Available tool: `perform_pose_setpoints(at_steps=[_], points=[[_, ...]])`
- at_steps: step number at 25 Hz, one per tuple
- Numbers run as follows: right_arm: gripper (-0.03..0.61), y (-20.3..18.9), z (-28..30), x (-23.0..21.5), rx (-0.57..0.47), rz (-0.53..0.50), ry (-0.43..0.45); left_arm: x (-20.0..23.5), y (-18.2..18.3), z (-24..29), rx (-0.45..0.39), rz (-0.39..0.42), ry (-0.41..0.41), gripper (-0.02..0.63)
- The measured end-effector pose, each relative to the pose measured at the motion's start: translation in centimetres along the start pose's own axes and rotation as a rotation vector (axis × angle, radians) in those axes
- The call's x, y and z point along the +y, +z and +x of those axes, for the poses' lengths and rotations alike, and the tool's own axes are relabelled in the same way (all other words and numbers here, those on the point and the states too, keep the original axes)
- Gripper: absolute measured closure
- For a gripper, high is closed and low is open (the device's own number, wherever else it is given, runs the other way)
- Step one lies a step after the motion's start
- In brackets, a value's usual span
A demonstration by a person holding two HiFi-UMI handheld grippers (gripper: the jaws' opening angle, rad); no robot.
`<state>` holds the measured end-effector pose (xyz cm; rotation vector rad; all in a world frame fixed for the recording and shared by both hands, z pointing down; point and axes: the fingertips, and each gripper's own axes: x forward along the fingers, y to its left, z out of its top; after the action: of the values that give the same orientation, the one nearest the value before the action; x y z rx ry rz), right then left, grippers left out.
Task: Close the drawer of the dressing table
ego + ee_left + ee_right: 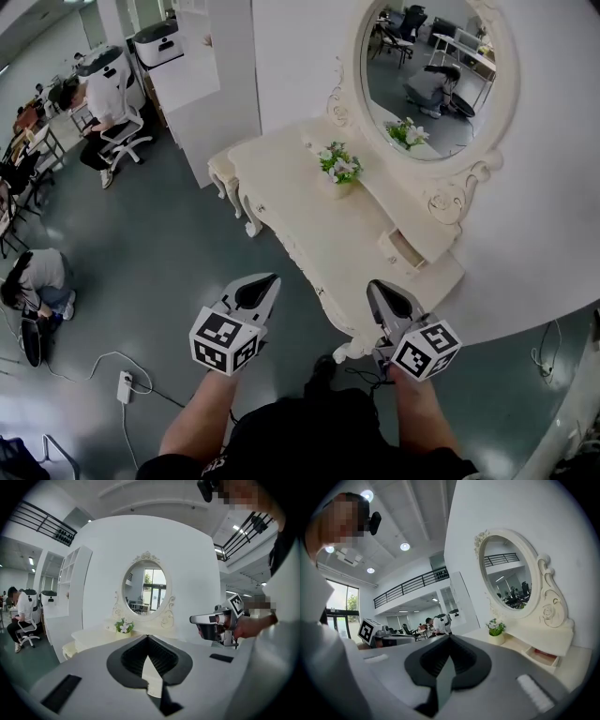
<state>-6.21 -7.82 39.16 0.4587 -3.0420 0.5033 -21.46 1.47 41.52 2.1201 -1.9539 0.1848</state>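
Note:
The cream dressing table (281, 178) stands against the white wall under an oval mirror (431, 75). A small drawer (405, 251) in its raised back shelf is pulled out; in the right gripper view the drawer (543, 656) shows at lower right with something reddish inside. My left gripper (270, 279) and right gripper (374, 284) hover side by side short of the table's near end, both shut and empty, touching nothing. The left gripper (148, 636) points toward the mirror, and the right gripper (449, 636) points along the table.
A pot of white flowers (339, 169) sits on the tabletop. A matching stool (222, 169) stands at the table's far end. A power strip (125, 386) with cable lies on the floor at left. People sit at desks (103, 103) and one crouches (37, 281).

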Motion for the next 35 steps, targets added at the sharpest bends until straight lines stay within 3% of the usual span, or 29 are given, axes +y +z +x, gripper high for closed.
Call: perform_pose_setpoints(at_steps=[9, 19, 26, 35], points=[[0.568, 3.2, 1.1, -7.1, -0.019, 0.011, 0.018, -0.8, 3.3, 7.3, 0.021, 0.004, 0.006, 0.607], [0.568, 3.5, 1.3, -11.6, -0.001, 0.017, 0.001, -1.8, 4.8, 12.6, 0.011, 0.019, -0.017, 0.607], [0.568, 3.1, 2.8, -14.4, 0.034, 0.018, -0.078, -1.0, 5.0, 16.6, 0.018, 0.009, -0.085, 0.607], [0.568, 3.7, 4.4, -17.9, 0.040, 0.036, -0.267, -1.0, 3.9, 23.4, 0.091, 0.007, -0.275, 0.607]])
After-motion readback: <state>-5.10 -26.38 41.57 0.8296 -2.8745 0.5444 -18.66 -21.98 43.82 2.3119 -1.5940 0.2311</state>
